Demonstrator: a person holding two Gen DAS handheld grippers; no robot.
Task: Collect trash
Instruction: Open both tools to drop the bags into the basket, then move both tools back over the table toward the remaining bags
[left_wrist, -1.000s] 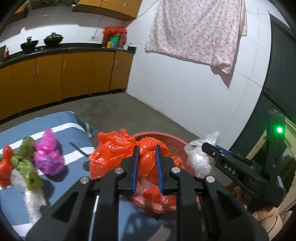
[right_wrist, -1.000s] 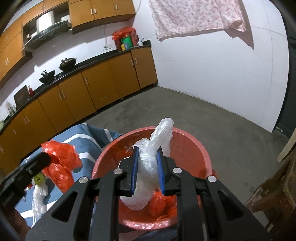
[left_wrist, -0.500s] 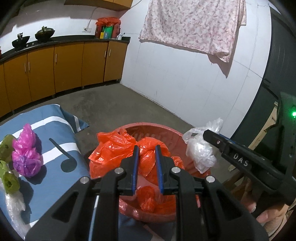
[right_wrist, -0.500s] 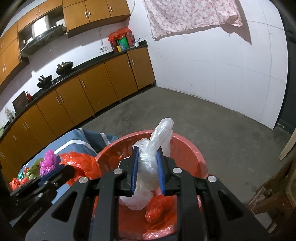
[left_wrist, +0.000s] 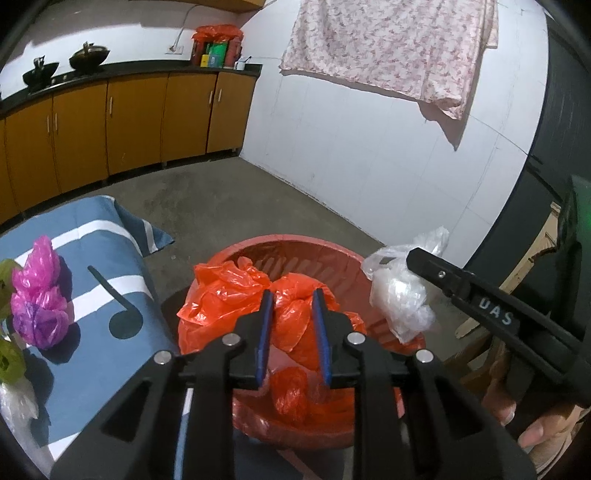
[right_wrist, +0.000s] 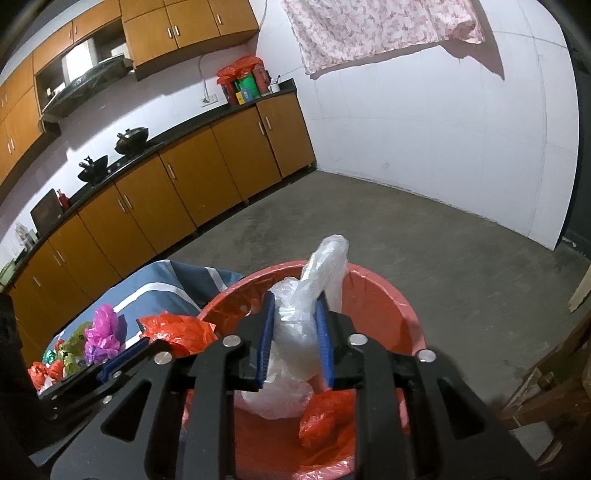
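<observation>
**Both grippers over the red bin, jaws opening**

Left gripper: over the near rim of the red bin, jaws narrow and opening. An orange bag sits between the blue pads; it bulges out to the left over the bin's edge. Whether the pads press on it I cannot tell.

Right gripper: also over the bin, jaws narrow and opening, a clear bag between the pads, its top standing up past the fingertips. Contact with the pads looks likely on both sides, not certain.

Inside the bin: a small orange wad at the bottom.

Left of the bin: blue striped cloth with a pink bag and green scraps lying on it, apart from the bin.

Background: wooden cabinets, floral cloth on the white wall.

A hand grips the right gripper's handle, low right in the left view.
</observation>
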